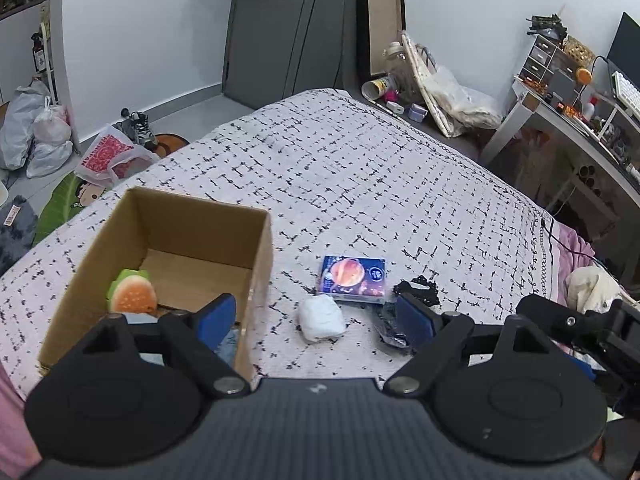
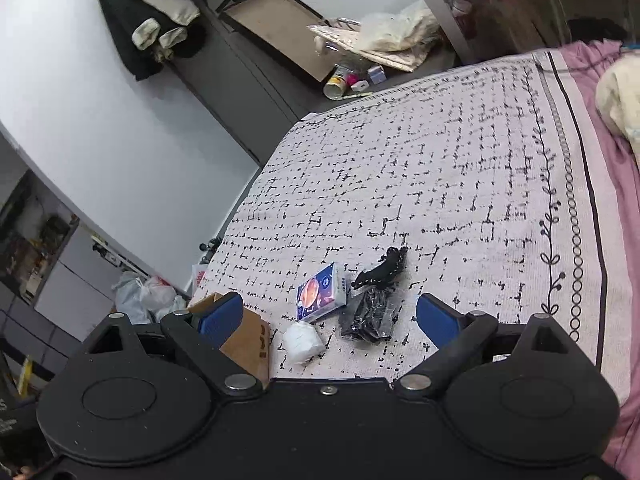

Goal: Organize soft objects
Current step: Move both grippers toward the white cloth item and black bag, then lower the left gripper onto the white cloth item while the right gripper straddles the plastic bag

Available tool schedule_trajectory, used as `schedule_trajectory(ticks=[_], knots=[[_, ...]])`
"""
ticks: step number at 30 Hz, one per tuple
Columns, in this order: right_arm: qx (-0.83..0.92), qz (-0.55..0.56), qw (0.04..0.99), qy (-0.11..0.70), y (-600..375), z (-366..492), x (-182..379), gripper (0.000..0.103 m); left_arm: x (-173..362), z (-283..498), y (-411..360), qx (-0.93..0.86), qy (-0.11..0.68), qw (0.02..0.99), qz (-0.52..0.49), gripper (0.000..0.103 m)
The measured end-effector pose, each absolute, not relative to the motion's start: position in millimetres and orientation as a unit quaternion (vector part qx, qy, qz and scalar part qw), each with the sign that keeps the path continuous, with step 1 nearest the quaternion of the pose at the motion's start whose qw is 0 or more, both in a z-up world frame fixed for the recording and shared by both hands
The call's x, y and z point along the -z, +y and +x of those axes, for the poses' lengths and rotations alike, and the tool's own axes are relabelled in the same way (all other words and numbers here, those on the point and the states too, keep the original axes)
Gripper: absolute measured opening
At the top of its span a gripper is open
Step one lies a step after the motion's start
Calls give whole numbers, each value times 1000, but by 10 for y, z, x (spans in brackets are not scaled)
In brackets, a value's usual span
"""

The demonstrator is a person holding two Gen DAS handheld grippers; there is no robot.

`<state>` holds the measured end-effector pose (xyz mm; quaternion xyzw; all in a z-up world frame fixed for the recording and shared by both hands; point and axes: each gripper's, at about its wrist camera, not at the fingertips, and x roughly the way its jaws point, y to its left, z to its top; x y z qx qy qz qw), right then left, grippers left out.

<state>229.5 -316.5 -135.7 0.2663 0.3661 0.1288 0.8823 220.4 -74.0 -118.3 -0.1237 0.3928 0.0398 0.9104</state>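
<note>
1. Here the left hand-held gripper [image 1: 316,314] hangs above the near edge of the bed [image 1: 360,168], its blue-padded fingers [image 1: 218,314] spread wide and holding nothing.
2. A cardboard box [image 1: 262,264] stands open on the bed at the left of the left wrist view, and the left finger sits over its near right corner.
3. Inside the box lies a plush burger toy [image 1: 133,295] with an orange bun and a green edge, against the left wall; something light blue shows beside it near the front (mostly hidden by the gripper, so I cannot tell what it is).
4. Outside the box, to its right, a white rolled soft bundle [image 1: 321,318] rests on the bedspread, just beside a blue tissue pack [image 1: 353,279] printed with an orange planet.
5. Right of the tissue pack lies a black lacy piece [image 1: 418,289], and nearer the camera a dark item in clear wrapping [image 2: 368,316] touches it.
6. The right hand-held gripper [image 2: 330,318] hovers over the same group, fingers likewise spread apart and empty; the white bundle, tissue pack and wrapped dark item lie between them in its view.
7. A corner of the box shows behind its left finger [image 2: 220,322].
</note>
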Motion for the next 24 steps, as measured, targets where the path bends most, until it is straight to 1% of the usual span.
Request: schedule_trajectory(ticks=[17, 19, 24], knots=[[-115, 321, 843, 415, -3270, 2599, 1715, 94, 1489, 2539, -876, -64, 427, 890, -146, 86], [-115, 326, 839, 421, -3254, 2637, 1760, 92, 1535, 2580, -916, -65, 428, 890, -144, 85], [-109, 332, 832, 430, -3228, 2701, 1849, 81, 1696, 2690, -956, -73, 437, 882, -160, 83]])
